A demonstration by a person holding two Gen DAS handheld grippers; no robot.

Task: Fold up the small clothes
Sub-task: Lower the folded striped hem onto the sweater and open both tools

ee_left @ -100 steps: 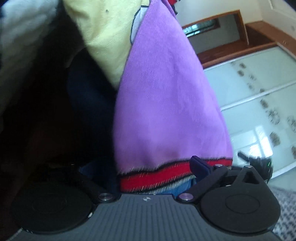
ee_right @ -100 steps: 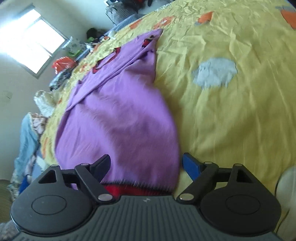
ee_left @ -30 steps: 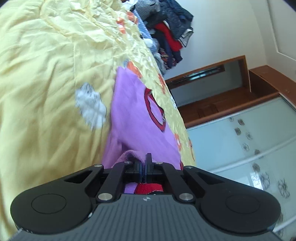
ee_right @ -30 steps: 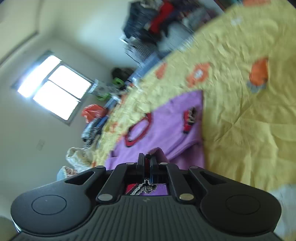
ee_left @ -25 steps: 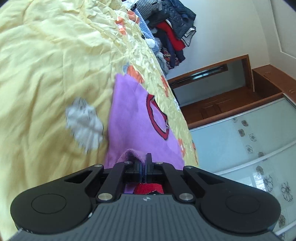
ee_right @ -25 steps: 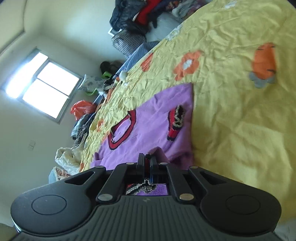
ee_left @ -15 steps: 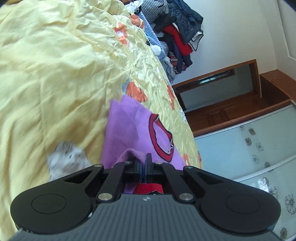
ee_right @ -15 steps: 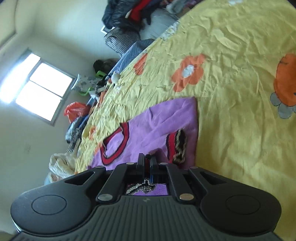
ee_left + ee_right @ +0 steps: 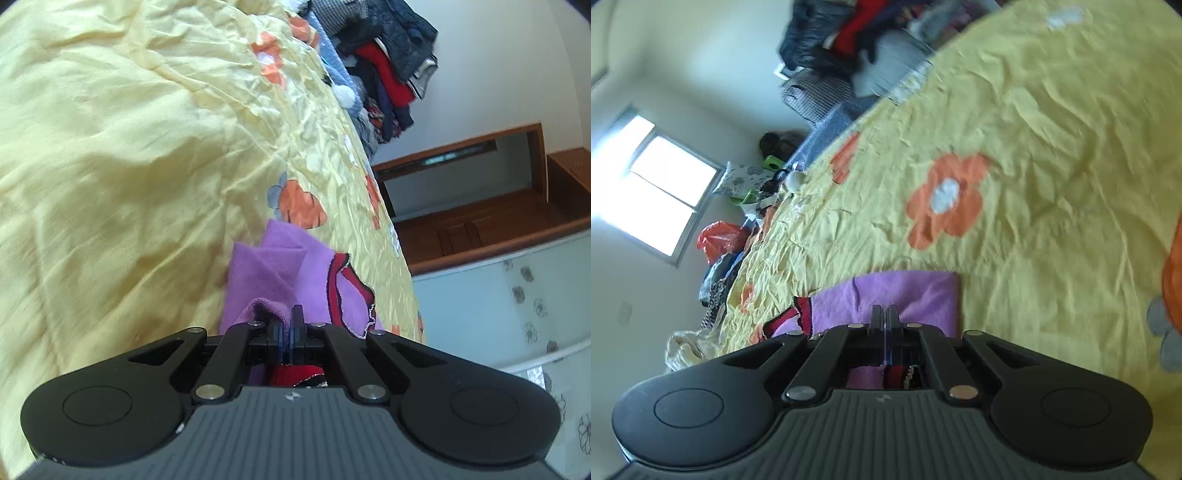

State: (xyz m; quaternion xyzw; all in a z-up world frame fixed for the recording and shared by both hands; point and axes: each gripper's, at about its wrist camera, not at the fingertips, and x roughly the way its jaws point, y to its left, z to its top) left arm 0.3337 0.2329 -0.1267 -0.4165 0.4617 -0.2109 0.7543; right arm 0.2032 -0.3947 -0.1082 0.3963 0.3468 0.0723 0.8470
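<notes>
Shirt (image 9: 280, 266), purple with red trim, lies on the yellow bedspread (image 9: 110, 166), and I hold its red hem in both tongs. Left gripper (image 9: 290, 332): jaws together, clamped on a bunched fold of purple cloth, with the red hem showing just behind the pads. Right gripper (image 9: 884, 332): jaws likewise together on the same hem, purple and red cloth visible beneath the fingers. Outward from the left tool, the shirt's upper part lies on the bed with its red-edged neckline (image 9: 347, 280) exposed and one corner creased over itself. Outward from the right tool, a purple band (image 9: 905, 291) lies flat, its far edge straight. I judge the bottom-to-top fold to be in progress: the hem is carried over the body but not laid down. Remaining, as I read it: set the hem at the neckline, release, smooth, and possibly fold again. A heap of other clothes (image 9: 384, 59) waits at the bed's far end, unfolded.
</notes>
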